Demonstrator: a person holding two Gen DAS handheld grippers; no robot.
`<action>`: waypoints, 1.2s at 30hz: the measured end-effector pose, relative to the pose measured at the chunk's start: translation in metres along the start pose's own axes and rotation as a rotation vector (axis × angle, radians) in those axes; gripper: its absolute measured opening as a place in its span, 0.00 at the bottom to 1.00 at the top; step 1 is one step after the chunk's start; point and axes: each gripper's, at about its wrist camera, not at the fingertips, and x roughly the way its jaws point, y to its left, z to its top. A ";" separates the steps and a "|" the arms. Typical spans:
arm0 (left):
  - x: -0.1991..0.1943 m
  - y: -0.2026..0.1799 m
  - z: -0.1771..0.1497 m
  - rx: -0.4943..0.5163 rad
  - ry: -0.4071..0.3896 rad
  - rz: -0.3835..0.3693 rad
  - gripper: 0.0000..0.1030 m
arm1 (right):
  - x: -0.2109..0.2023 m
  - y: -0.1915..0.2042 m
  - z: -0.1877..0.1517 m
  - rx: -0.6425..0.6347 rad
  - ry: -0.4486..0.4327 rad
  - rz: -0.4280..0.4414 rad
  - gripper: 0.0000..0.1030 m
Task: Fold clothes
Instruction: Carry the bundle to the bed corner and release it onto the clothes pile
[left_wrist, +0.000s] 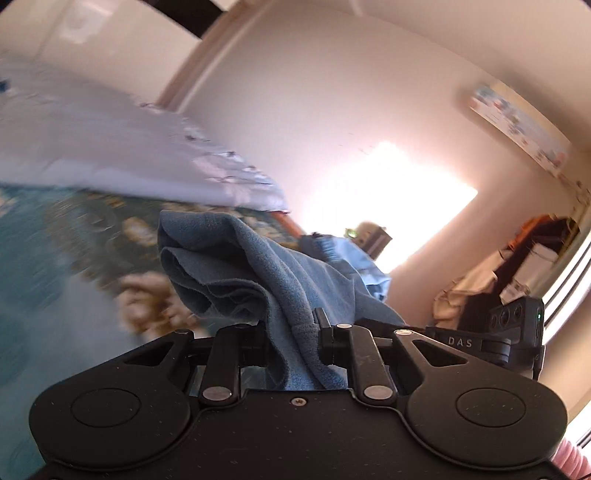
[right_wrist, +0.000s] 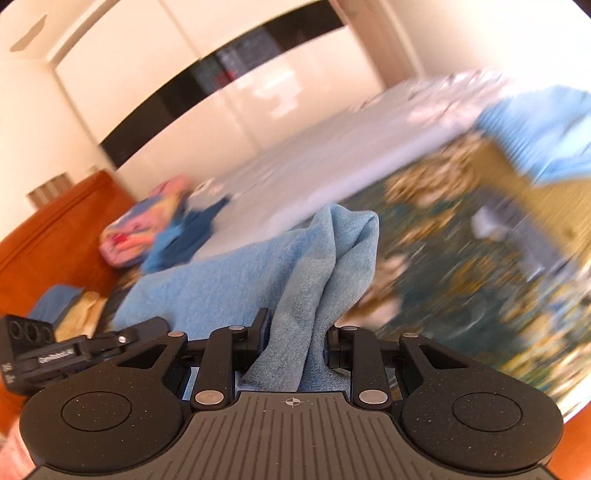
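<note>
Inspection of the present state, as I read it from my two wrist views. My left gripper (left_wrist: 291, 332) is pinching a bunched edge of the blue fleece garment (left_wrist: 236, 266); the cloth fills the gap between its jaws and spills forward in loose folds. My right gripper (right_wrist: 295, 332) likewise clamps a gathered edge of the same garment (right_wrist: 325, 266), which trails away to the left in that view. The garment hangs between both grips, lifted above the patterned bedspread (right_wrist: 461, 258); whether its lower part touches the bed I cannot tell, as the background is smeared with blur.

Progress, in my judgement: early for this item. It is grasped at two points but still crumpled, with no clean crease visible. Spreading it flat, folding it and setting it down all remain. Near the orange headboard (right_wrist: 55, 240) a pile of coloured clothes (right_wrist: 155, 229) lies on the bed; whether those are finished or waiting I cannot say
</note>
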 end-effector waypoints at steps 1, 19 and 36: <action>0.017 -0.010 0.007 0.022 0.005 -0.018 0.16 | -0.008 -0.009 0.012 -0.012 -0.018 -0.024 0.22; 0.275 -0.105 0.077 0.184 0.007 -0.173 0.17 | -0.025 -0.180 0.197 -0.145 -0.067 -0.371 0.22; 0.362 -0.070 0.015 0.251 0.025 -0.124 0.27 | 0.033 -0.305 0.199 -0.077 -0.072 -0.500 0.33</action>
